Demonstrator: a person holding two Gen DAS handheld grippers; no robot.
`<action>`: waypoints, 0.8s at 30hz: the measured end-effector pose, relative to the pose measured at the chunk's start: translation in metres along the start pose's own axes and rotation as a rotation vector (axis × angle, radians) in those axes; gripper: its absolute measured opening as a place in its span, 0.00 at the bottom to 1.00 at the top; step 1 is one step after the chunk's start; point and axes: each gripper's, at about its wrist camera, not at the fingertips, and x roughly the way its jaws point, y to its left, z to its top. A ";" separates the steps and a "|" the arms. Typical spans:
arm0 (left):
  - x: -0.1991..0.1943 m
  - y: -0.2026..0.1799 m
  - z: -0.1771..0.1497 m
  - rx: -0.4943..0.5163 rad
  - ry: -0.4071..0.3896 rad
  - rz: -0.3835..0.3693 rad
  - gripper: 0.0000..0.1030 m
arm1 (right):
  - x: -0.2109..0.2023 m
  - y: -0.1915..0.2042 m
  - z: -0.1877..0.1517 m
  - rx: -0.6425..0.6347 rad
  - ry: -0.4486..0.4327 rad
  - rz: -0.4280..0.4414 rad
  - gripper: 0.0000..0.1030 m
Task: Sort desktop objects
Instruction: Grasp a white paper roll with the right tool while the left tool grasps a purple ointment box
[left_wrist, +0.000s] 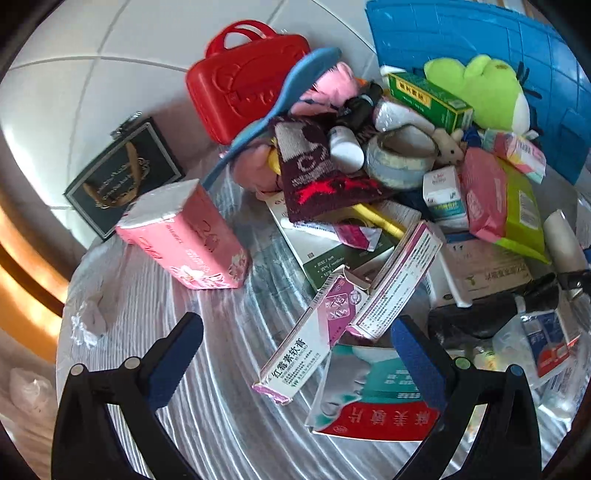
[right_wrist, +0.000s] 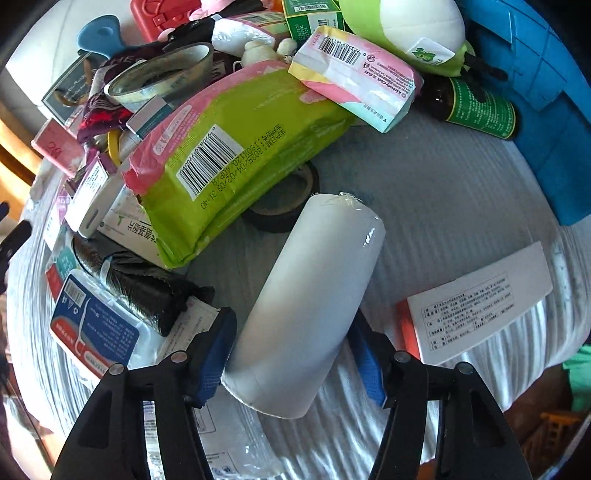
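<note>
A heap of desktop objects lies on a white cloth. In the left wrist view my left gripper (left_wrist: 295, 343) is open and empty, just above a purple-and-white ointment box (left_wrist: 295, 354) and a red-and-teal medicine box (left_wrist: 373, 402). A pink tissue pack (left_wrist: 188, 236) stands to the left. In the right wrist view my right gripper (right_wrist: 295, 350) has a white wrapped roll (right_wrist: 306, 306) between its blue pads (right_wrist: 216, 354), which touch its sides. A green-and-pink wipes pack (right_wrist: 229, 158) lies just beyond the roll.
A red case (left_wrist: 243, 81), a black framed box (left_wrist: 122, 177), a tape ring (left_wrist: 399, 158), a green plush (left_wrist: 480, 88) and a blue basket (left_wrist: 480, 37) ring the heap. A brown bottle (right_wrist: 476, 107), black tape (right_wrist: 284, 206) and a white-orange box (right_wrist: 476, 302) lie near the roll.
</note>
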 end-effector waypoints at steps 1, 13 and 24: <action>0.009 0.002 0.000 0.027 0.019 -0.023 0.96 | 0.000 0.000 0.000 -0.002 0.002 -0.004 0.59; 0.066 0.018 -0.008 0.048 0.098 -0.182 0.47 | -0.001 0.004 0.010 -0.039 -0.007 -0.071 0.61; -0.022 -0.013 -0.011 -0.070 -0.070 -0.082 0.27 | -0.041 -0.016 0.017 -0.094 -0.096 0.011 0.44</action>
